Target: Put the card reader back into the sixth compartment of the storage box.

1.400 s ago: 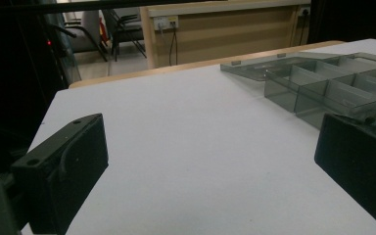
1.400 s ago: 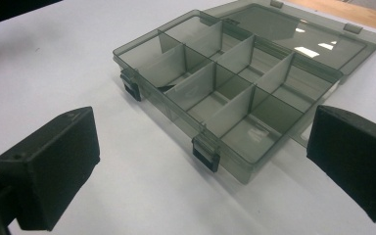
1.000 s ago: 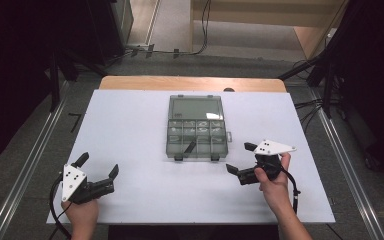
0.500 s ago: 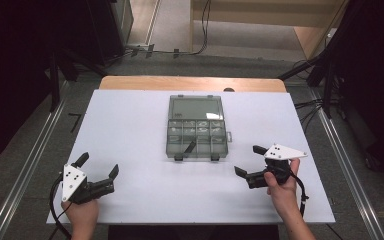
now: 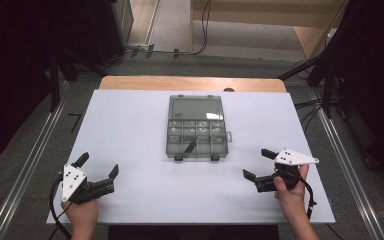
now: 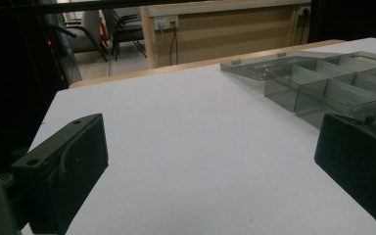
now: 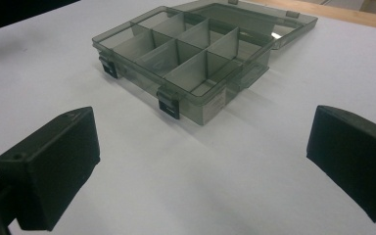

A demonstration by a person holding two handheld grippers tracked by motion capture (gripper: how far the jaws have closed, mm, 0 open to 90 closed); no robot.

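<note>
Open organiser box (image 5: 198,127) lies ahead (apart) of right gripper (image 5: 258,164)

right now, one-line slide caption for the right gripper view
Open right claw faces an open compartment box on the white table.

Both forearms are showing bare, with no sleeves. The left gripper (image 5: 99,168) and right gripper (image 5: 256,164) are showing black, blocky jaws, each carrying a pale three-cornered plate dotted with small holes and trailing a black cable.
</note>
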